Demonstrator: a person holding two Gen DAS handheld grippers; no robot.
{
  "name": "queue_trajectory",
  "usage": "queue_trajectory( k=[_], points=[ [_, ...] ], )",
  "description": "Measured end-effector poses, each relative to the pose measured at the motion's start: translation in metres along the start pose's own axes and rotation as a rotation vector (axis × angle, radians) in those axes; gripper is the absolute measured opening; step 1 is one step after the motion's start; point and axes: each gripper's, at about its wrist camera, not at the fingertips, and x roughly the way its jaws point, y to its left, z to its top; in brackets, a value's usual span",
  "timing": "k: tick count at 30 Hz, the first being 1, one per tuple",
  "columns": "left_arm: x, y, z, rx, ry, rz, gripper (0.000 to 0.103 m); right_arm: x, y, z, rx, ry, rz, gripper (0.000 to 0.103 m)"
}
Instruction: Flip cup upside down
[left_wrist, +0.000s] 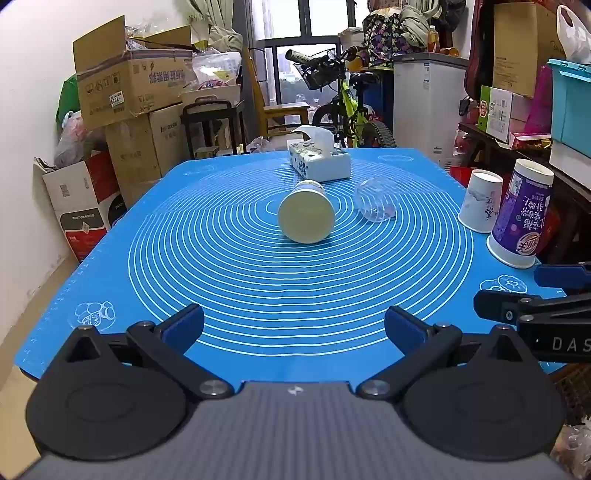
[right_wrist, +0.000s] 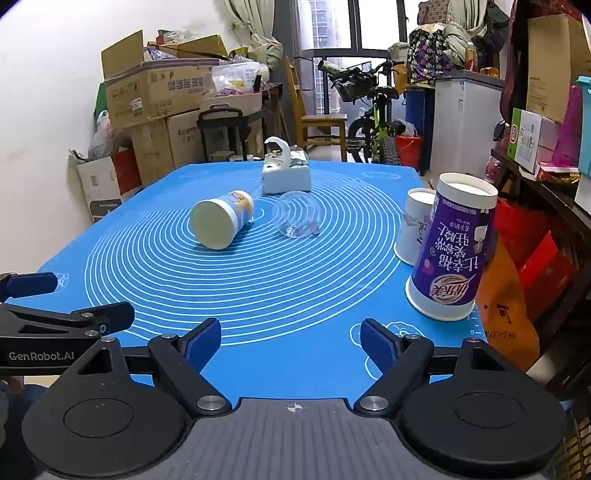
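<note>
A cream paper cup (left_wrist: 306, 214) lies on its side mid-mat, base toward me; it also shows in the right wrist view (right_wrist: 219, 223). A clear plastic cup (left_wrist: 376, 205) (right_wrist: 297, 214) lies on its side to its right. A purple cup (left_wrist: 521, 214) (right_wrist: 452, 254) and a white cup (left_wrist: 480, 201) (right_wrist: 415, 225) stand upside down at the right edge. My left gripper (left_wrist: 293, 326) is open and empty near the mat's front edge. My right gripper (right_wrist: 291, 341) is open and empty beside it, to the right.
A tissue box (left_wrist: 320, 160) (right_wrist: 286, 175) sits at the far side of the blue mat (left_wrist: 258, 295). Cardboard boxes (left_wrist: 129, 88) stand left of the table, and a bicycle (left_wrist: 347, 107) and shelves (left_wrist: 535, 122) lie beyond and to the right.
</note>
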Motion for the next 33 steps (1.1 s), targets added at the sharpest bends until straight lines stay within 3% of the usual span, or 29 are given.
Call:
queue_trajectory(
  k=[33],
  points=[
    [-0.002,-0.001,-0.001,-0.003,0.000,-0.004,0.102,-0.002,0.000,0.000,-0.010,0.000,-0.021,0.085]
  ],
)
